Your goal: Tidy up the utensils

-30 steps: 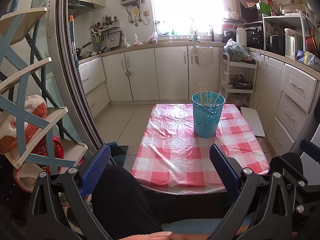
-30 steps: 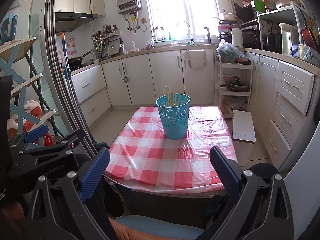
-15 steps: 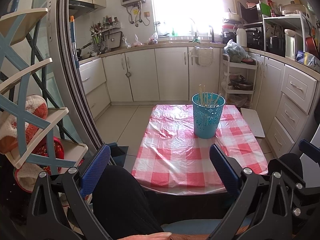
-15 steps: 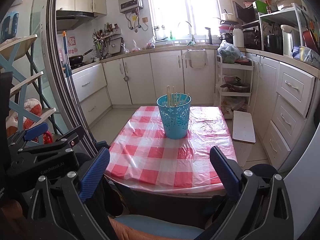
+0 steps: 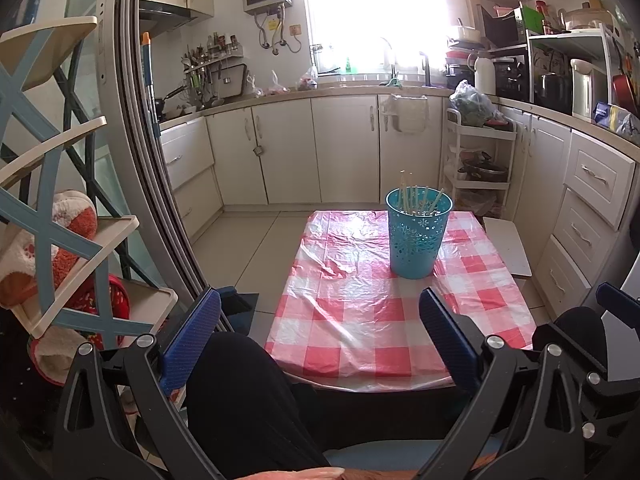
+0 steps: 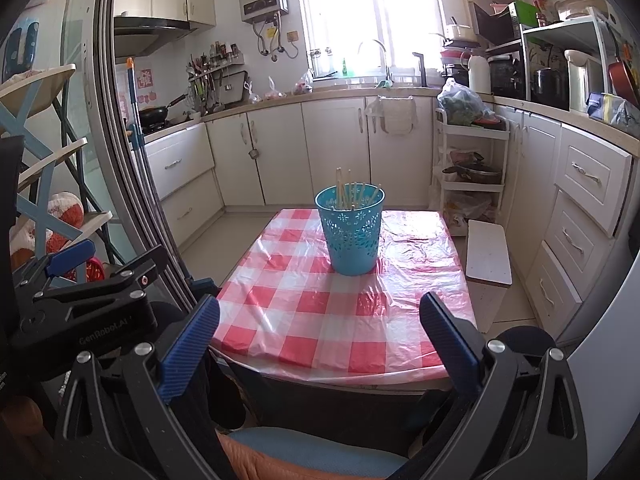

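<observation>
A turquoise perforated basket (image 5: pixel 417 236) (image 6: pixel 352 232) stands upright on the far half of a small table with a red-and-white checked plastic cloth (image 5: pixel 360 312) (image 6: pixel 304 312). Several pale chopsticks (image 5: pixel 416 200) (image 6: pixel 354 194) stick up out of it. My left gripper (image 5: pixel 320 336) is open and holds nothing, well short of the table's near edge, above a person's dark-clad leg (image 5: pixel 248 400). My right gripper (image 6: pixel 318 336) is open too, with nothing between its blue pads, back from the table. The left gripper's body (image 6: pixel 80 300) shows at the left of the right wrist view.
White kitchen cabinets (image 5: pixel 344 148) line the back and right walls. A white trolley (image 5: pixel 476 168) and a low white stool (image 5: pixel 506 246) stand right of the table. A sliding door frame (image 5: pixel 160 160) and a blue-and-cream shelf rack (image 5: pixel 48 200) are at the left.
Both wrist views have shifted only slightly. The basket, chopsticks and table stay where they were, and both grippers remain open.
</observation>
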